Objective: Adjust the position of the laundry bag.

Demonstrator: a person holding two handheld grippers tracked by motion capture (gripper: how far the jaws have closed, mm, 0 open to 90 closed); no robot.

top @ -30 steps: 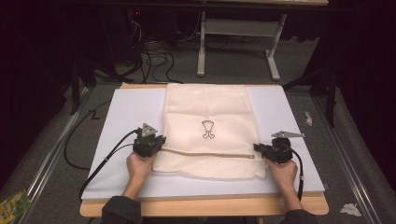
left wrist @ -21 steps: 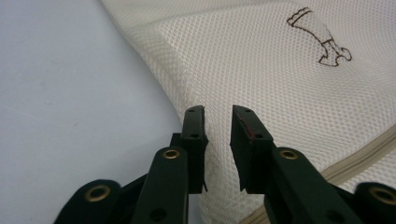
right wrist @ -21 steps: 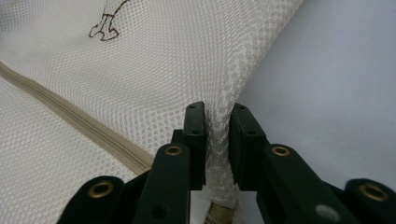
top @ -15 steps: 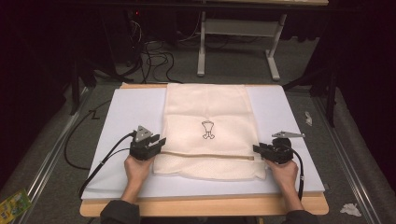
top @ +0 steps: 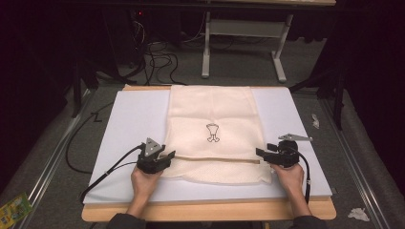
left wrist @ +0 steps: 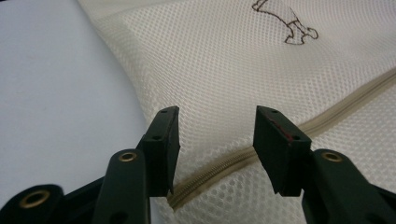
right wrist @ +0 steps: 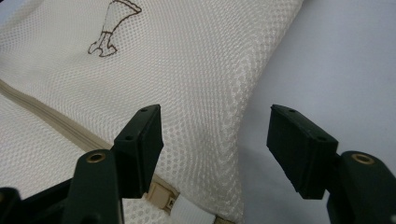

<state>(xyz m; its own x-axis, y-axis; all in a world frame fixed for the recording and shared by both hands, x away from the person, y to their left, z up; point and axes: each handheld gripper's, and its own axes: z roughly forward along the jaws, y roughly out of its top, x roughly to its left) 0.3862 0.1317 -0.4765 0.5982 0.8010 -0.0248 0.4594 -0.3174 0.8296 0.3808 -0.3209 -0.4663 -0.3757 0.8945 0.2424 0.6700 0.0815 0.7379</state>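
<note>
The cream mesh bag lies flat in the middle of the white surface, its far edge at the surface's far rim. A beige zipper runs across it near the person's side, and a small dark outline print sits above that line. The bag looks flat; what is inside cannot be told.

The left tool sits at the zipper's left end. Its jaws have just been opening and now stand spread, the mesh and zipper showing between them, unpinched. The right tool sits at the zipper's right end; its jaws have also just been opening and stand wide, straddling the bag's side edge without gripping it. Each tool is held by 1 hand, the left hand and the right hand.
</note>
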